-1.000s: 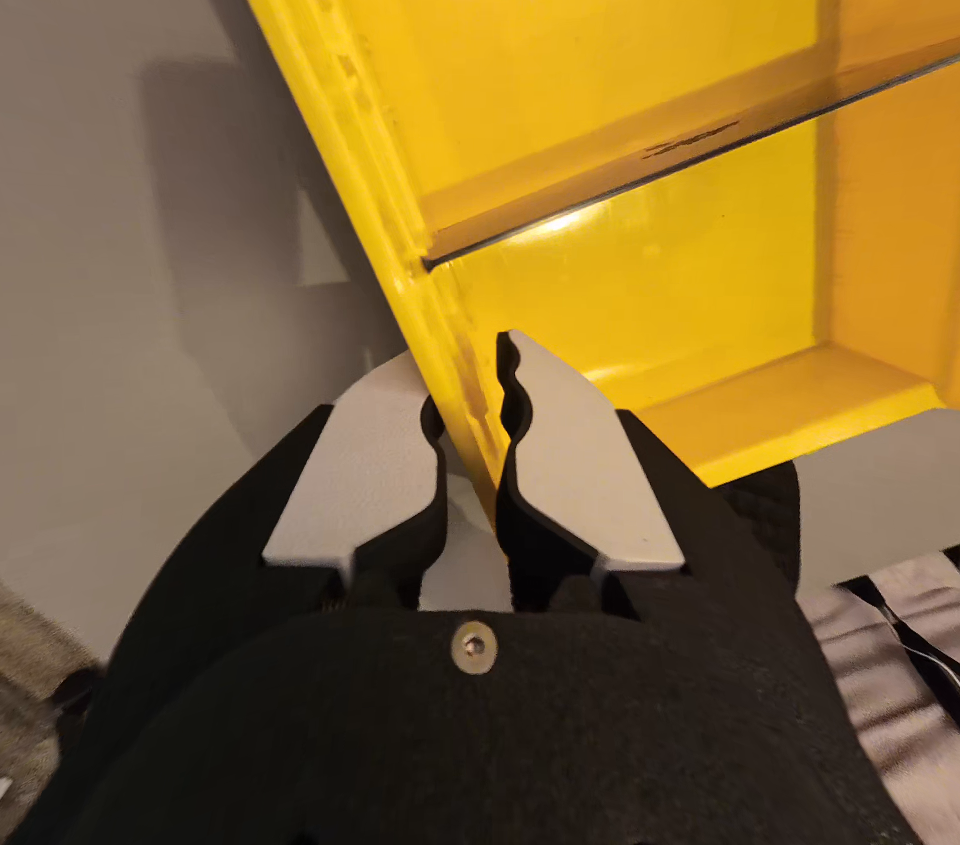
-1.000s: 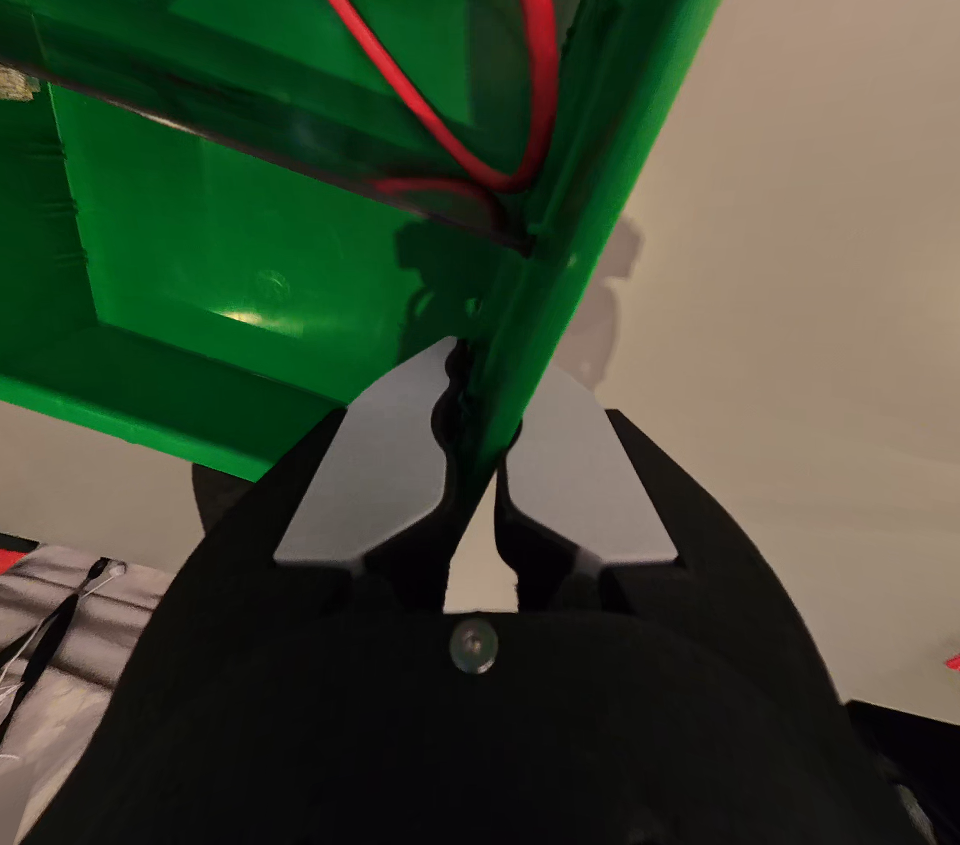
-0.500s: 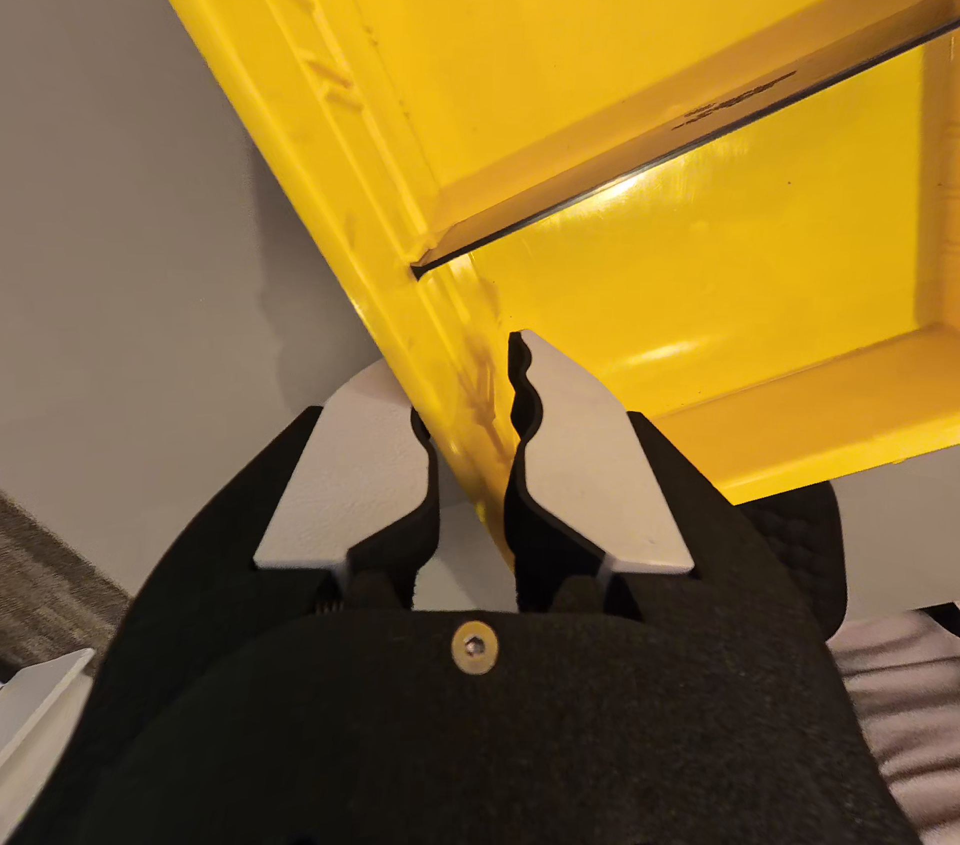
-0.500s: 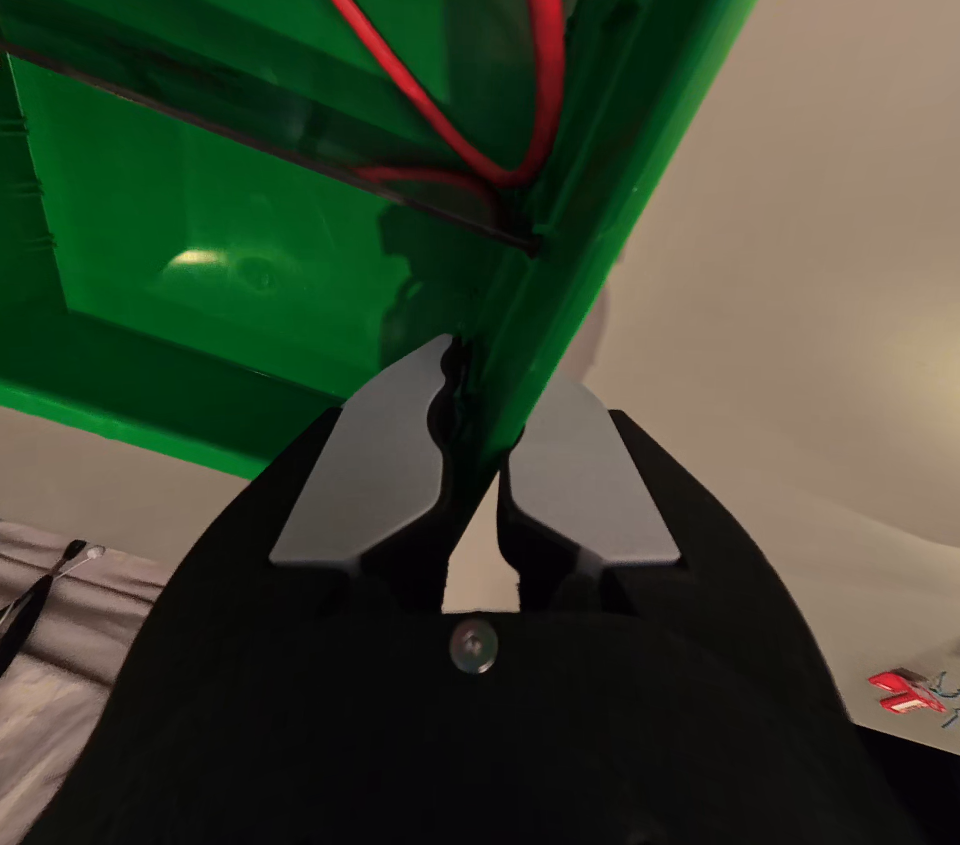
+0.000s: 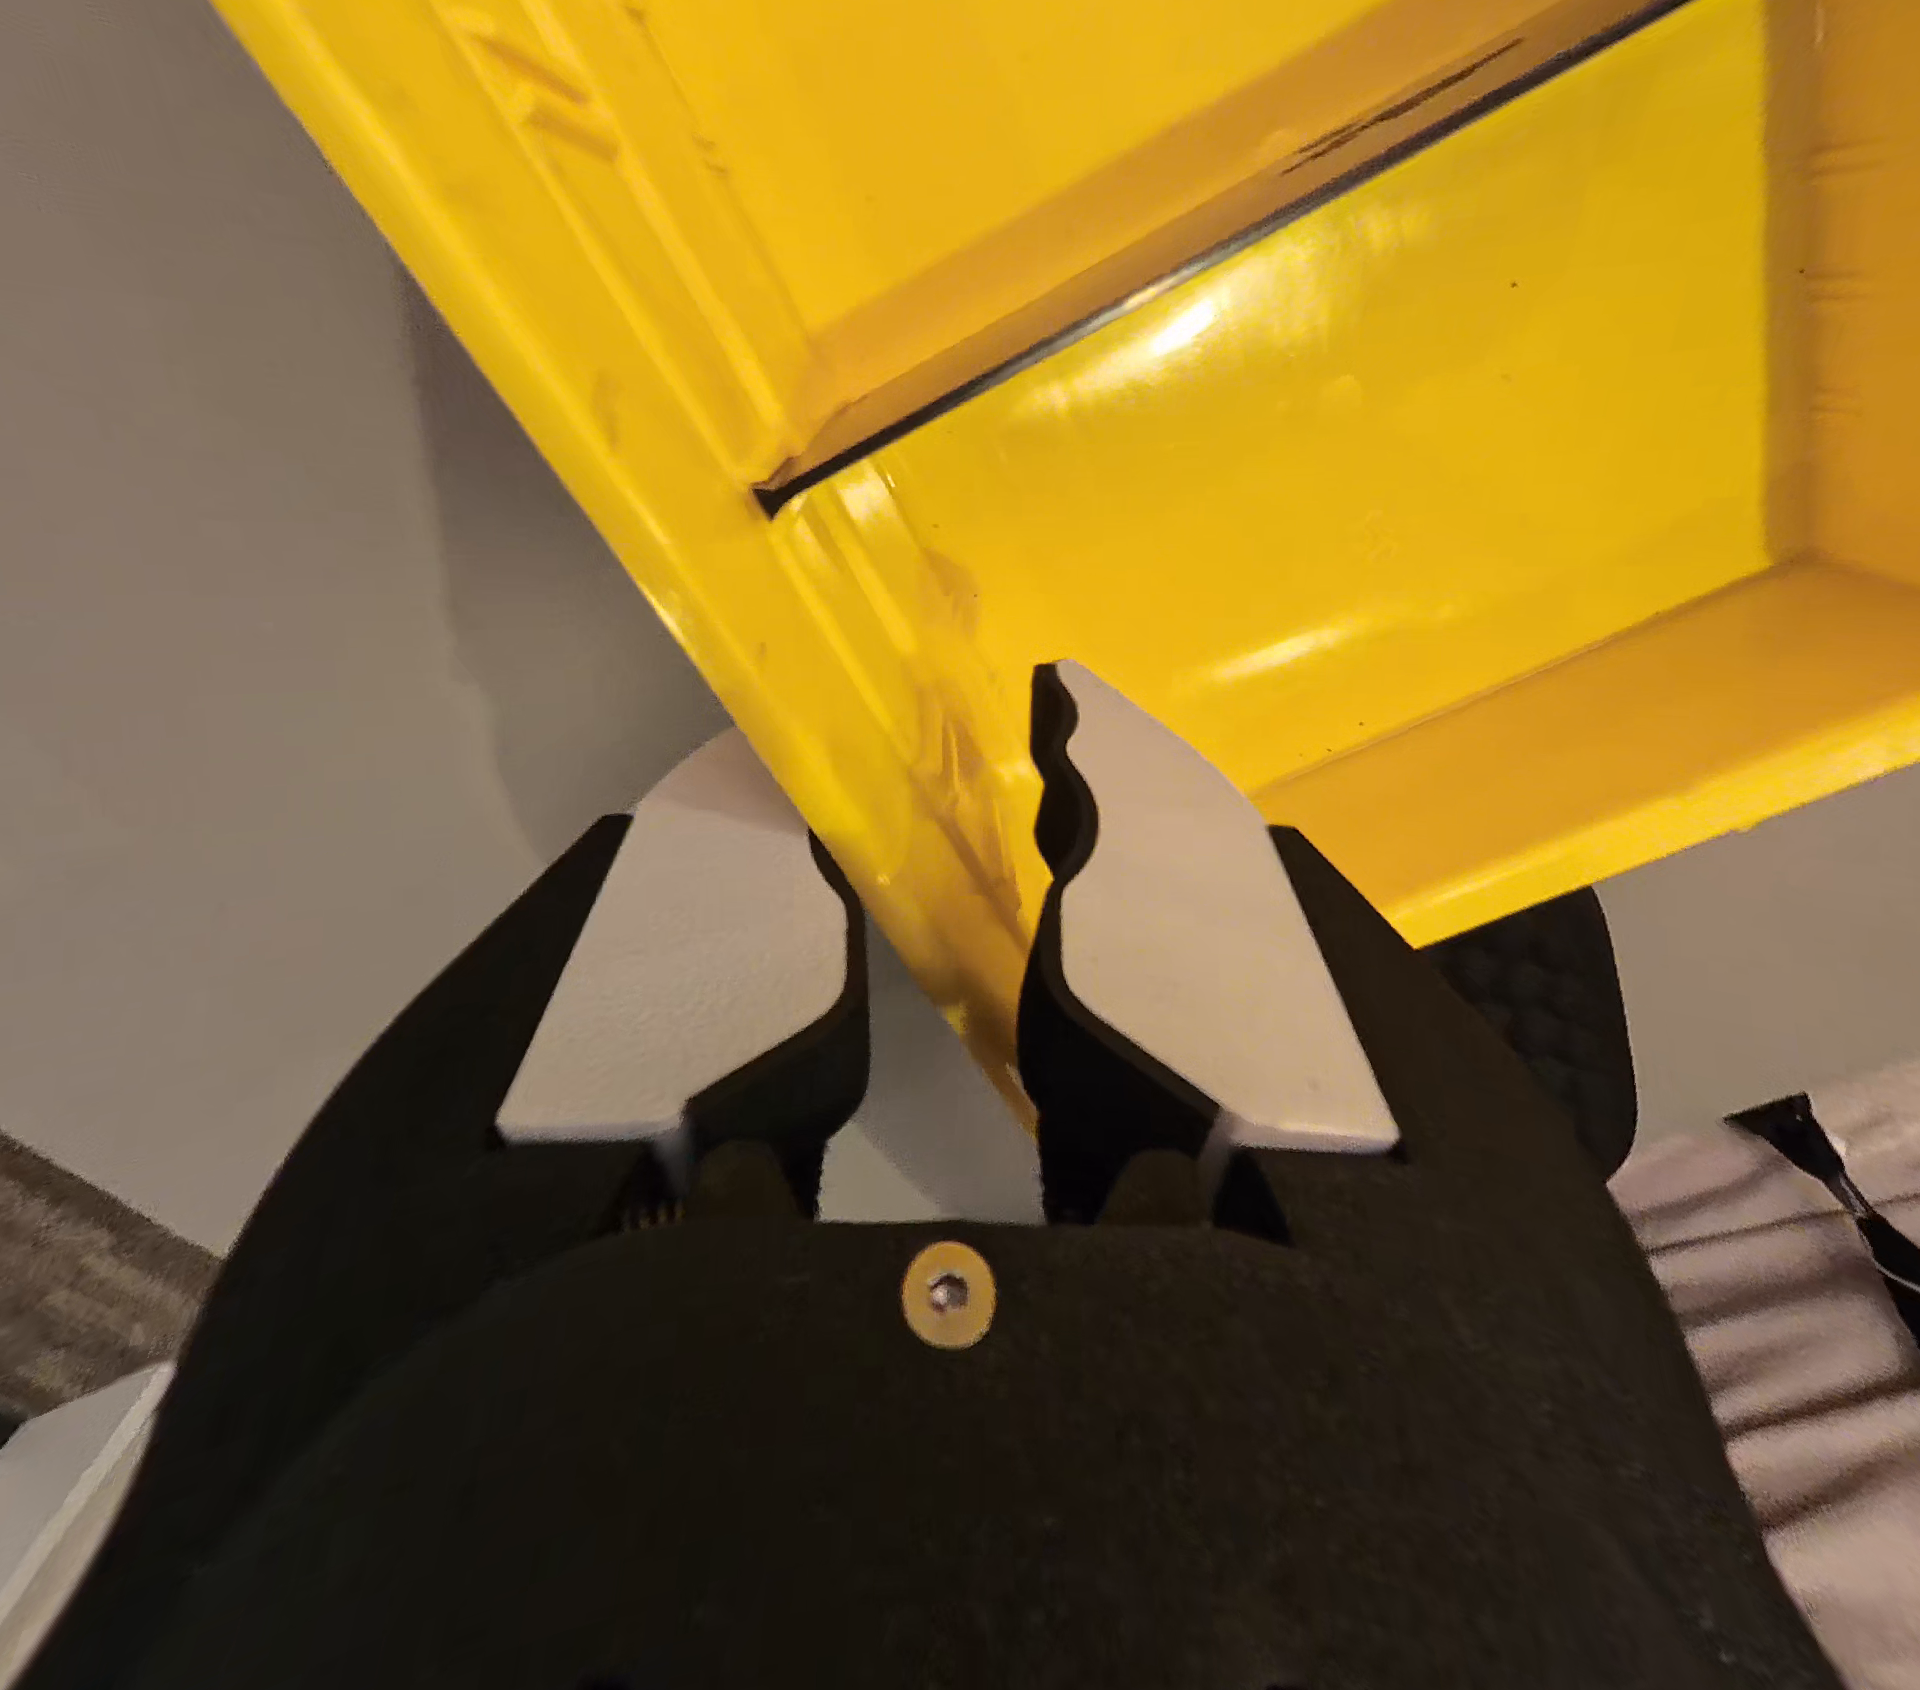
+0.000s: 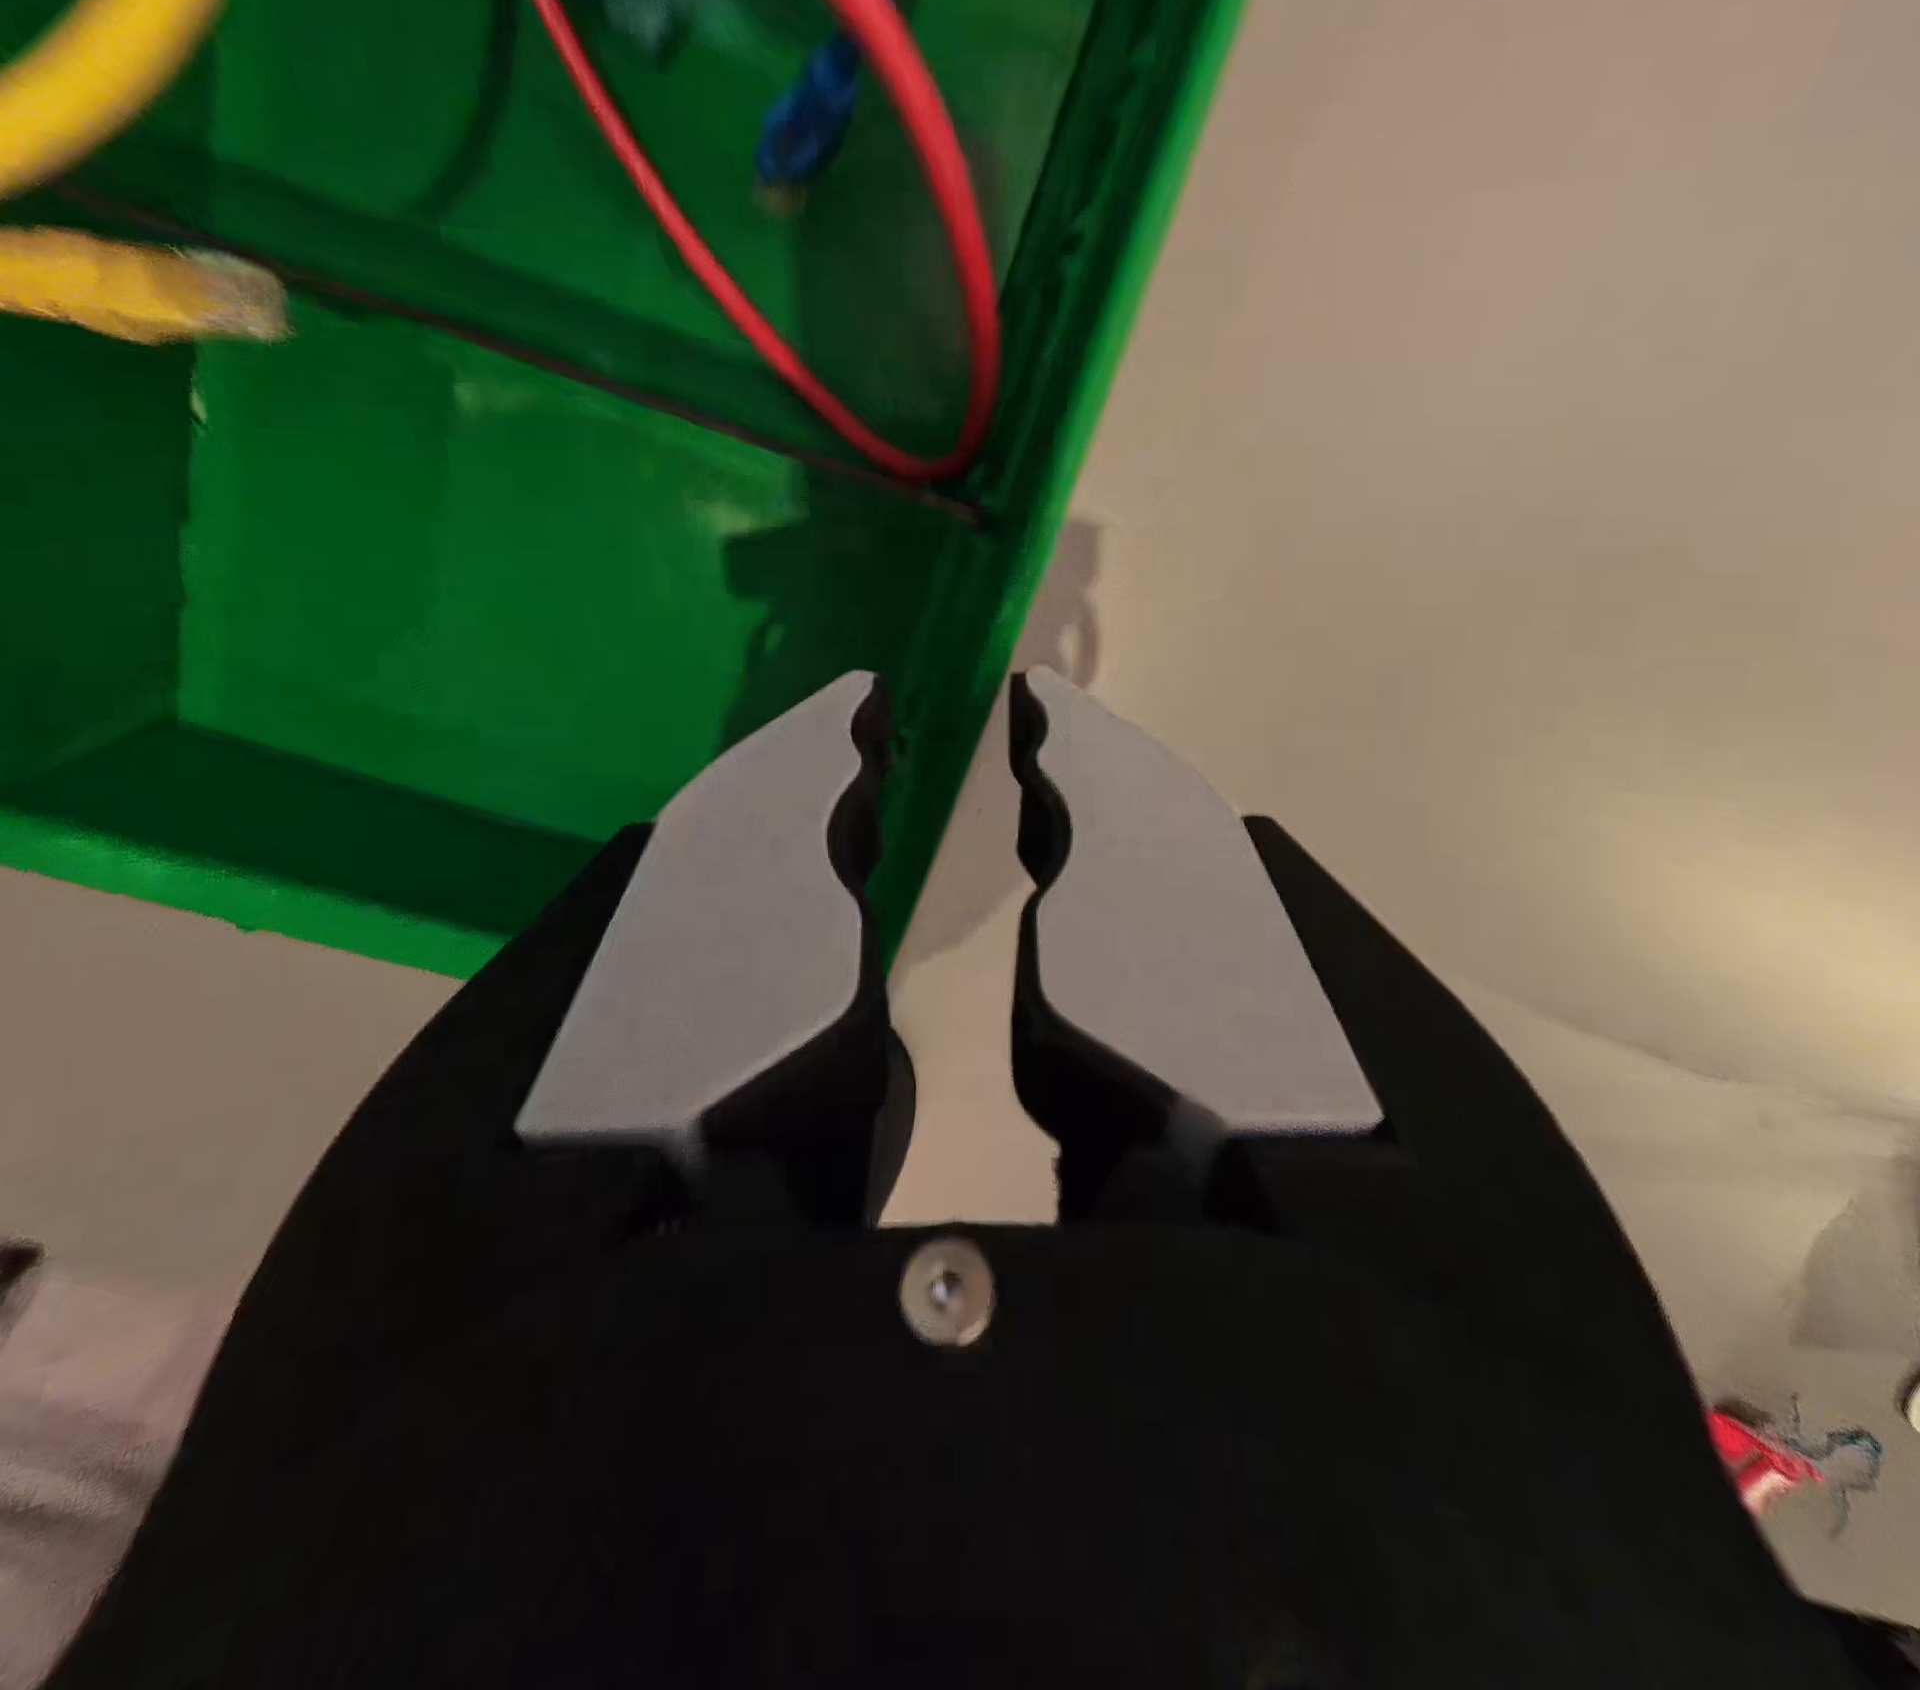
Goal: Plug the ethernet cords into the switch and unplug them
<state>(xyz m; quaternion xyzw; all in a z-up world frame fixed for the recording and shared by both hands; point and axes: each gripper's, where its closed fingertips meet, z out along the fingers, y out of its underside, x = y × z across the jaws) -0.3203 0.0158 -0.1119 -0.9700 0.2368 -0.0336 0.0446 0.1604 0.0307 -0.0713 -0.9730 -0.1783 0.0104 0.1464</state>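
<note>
In the right wrist view, nearest the camera, the right gripper (image 6: 945,684) has just let go: its jaws, which half a second ago clamped the side wall of the green bin (image 6: 1039,497), now stand narrowly apart, with the wall's edge running up between them and a strip of pale desk (image 6: 1507,393) showing in the gap. Whether the left fingertip (image 6: 831,726) still touches the wall cannot be told. Beyond the fingers, past a dark divider line across the bin, lie the ethernet cords: a red cord (image 6: 831,82) looping against the bin's right wall, a blue cord (image 6: 821,92) with its plug hanging free, and a blurred yellow cord (image 6: 135,279) at the left edge. More of the bin's far end shows than before. The switch cannot be made out.

In the left wrist view, the left gripper (image 5: 930,809) still straddles the side wall of the empty yellow bin (image 5: 1351,497) near its close corner, jaws narrow and apparently pinching it, as before. Grey desk (image 5: 208,497) lies to the left.

The release suggests the green bin is now set down, and no cord is yet plugged in.
</note>
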